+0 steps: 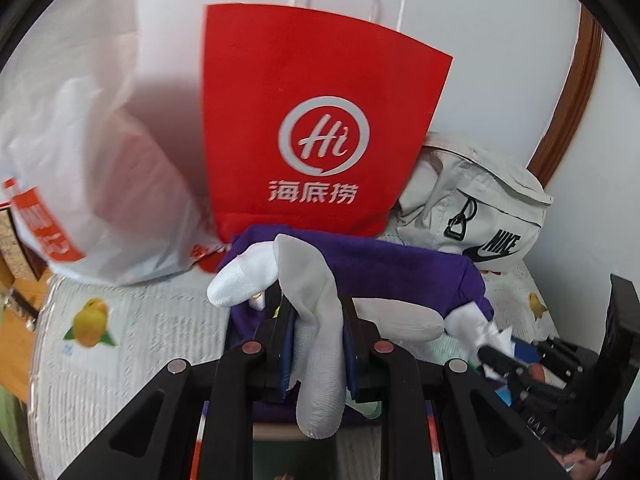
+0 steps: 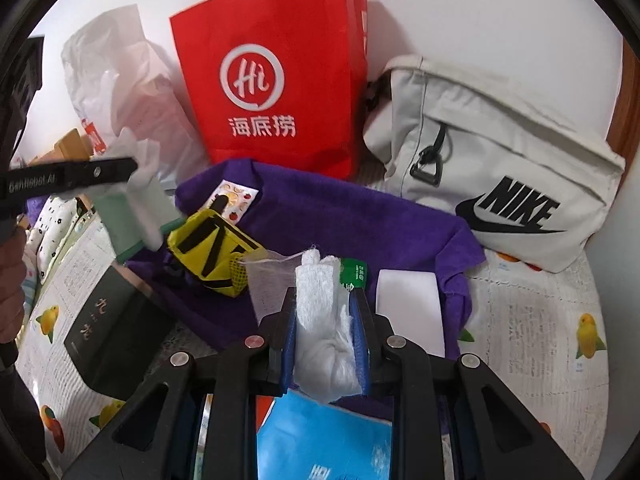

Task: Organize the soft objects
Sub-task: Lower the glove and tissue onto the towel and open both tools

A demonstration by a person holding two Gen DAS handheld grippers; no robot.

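My left gripper (image 1: 316, 316) is shut on a white glove (image 1: 316, 360), whose limp fingers hang out over a purple cloth (image 1: 400, 268). My right gripper (image 2: 324, 300) is shut on a wad of white cloth (image 2: 324, 344) above the same purple cloth (image 2: 340, 220). A yellow pouch with black stripes (image 2: 212, 252) and a white card (image 2: 412, 308) lie on that cloth. At the left of the right wrist view, the left gripper (image 2: 120, 170) shows with the glove (image 2: 144, 188). The right gripper (image 1: 496, 356) shows at the lower right of the left wrist view.
A red paper bag (image 1: 312, 120) stands against the white wall, with a white plastic bag (image 1: 80, 168) to its left and a beige Nike bag (image 2: 500, 152) to its right. A black box (image 2: 116, 332) lies on the fruit-print table cover (image 2: 540, 340). A blue packet (image 2: 320, 440) is under my right gripper.
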